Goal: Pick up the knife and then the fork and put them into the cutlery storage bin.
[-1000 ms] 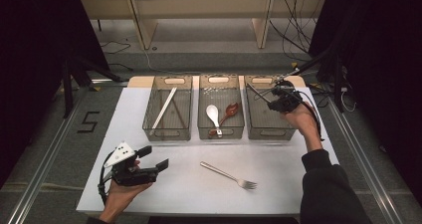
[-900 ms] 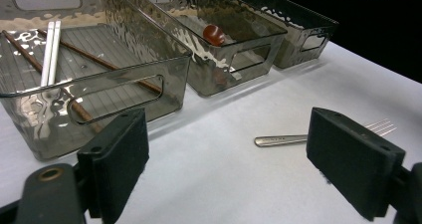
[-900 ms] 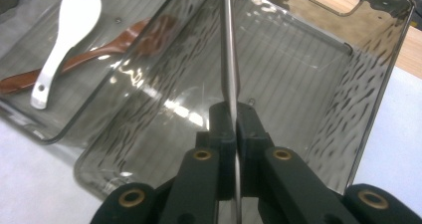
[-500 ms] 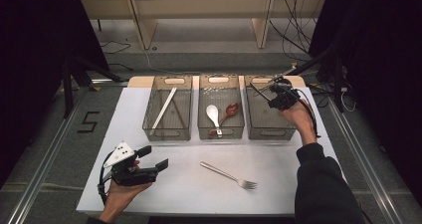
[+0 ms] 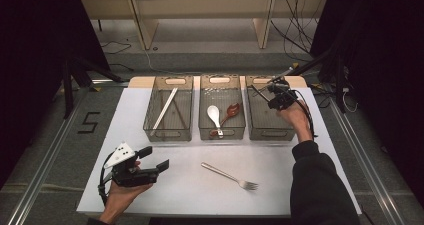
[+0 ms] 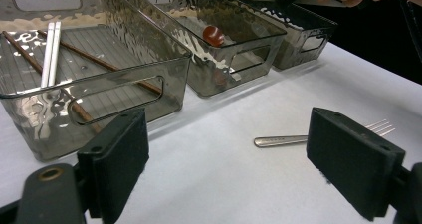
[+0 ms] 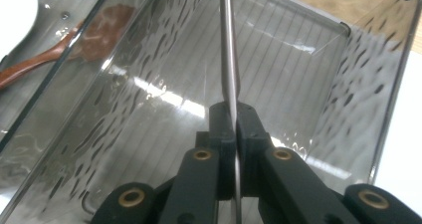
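My right gripper (image 5: pixel 270 92) hangs over the right-hand smoky plastic bin (image 5: pixel 267 127), shut on a slim metal piece of cutlery (image 5: pixel 258 90). In the right gripper view the jaws (image 7: pixel 233 119) pinch that metal shaft (image 7: pixel 228 50), which points ahead above the bin's ribbed floor (image 7: pixel 298 84). A steel fork (image 5: pixel 230 176) lies on the white table near the front. To its left, my left gripper (image 5: pixel 155 161) rests open in the person's hand. In the left gripper view the fork (image 6: pixel 283 140) lies ahead between the wide-apart pads (image 6: pixel 119 159).
The left bin (image 5: pixel 168 130) holds white chopsticks (image 5: pixel 165 107) and brown ones (image 6: pixel 99 64). The middle bin (image 5: pixel 222 131) holds a white spoon (image 5: pixel 214 114) and a brown wooden spoon (image 5: pixel 231 110). The table's front edge runs close below the left hand.
My right gripper has drifted a little left and down over the right bin with the cutlery in it. The left gripper and the fork have stayed put.
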Demonstrator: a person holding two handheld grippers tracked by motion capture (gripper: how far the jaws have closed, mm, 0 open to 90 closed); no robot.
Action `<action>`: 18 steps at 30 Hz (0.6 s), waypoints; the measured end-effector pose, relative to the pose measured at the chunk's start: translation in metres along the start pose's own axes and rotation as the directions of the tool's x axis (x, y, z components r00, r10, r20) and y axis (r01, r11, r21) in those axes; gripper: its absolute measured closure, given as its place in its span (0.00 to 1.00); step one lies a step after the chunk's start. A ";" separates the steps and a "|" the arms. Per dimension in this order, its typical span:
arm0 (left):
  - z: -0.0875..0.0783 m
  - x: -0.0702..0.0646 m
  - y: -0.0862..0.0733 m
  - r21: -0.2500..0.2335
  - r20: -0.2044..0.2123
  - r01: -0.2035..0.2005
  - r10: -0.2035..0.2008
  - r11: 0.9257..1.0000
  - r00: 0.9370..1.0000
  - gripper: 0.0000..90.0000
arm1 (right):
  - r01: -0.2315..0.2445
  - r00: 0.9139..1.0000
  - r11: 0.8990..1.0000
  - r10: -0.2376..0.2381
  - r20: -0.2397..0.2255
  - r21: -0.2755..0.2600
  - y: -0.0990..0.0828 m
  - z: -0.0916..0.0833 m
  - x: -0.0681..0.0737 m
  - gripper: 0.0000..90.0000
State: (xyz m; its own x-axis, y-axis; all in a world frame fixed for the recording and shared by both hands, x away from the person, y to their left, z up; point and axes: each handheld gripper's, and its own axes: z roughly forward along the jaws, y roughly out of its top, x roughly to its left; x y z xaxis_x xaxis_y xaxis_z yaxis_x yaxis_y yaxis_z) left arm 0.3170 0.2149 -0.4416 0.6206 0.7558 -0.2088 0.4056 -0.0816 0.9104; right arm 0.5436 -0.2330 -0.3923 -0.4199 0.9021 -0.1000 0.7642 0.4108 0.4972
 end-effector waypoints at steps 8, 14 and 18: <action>0.000 0.000 0.000 0.000 0.002 0.000 0.000 1.000 1.000 0.18 | 0.011 1.000 1.000 -0.012 0.021 0.014 0.003 0.011 0.004 0.97; 0.000 -0.001 0.000 0.000 0.004 0.003 -0.003 1.000 1.000 0.18 | -0.017 1.000 0.998 0.017 -0.002 -0.066 0.010 0.004 0.003 0.71; 0.000 -0.001 0.000 0.000 0.003 0.002 -0.002 1.000 1.000 0.18 | -0.015 1.000 0.995 0.014 -0.012 -0.099 0.013 -0.007 0.005 0.62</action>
State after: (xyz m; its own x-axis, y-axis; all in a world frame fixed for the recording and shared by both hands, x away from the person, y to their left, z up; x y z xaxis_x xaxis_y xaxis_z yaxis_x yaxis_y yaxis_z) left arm 0.3166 0.2141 -0.4413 0.6221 0.7537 -0.2117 0.4069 -0.0802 0.9100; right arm 0.5482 -0.2239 -0.3799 -0.4146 0.9062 -0.0829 0.7181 0.3818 0.5818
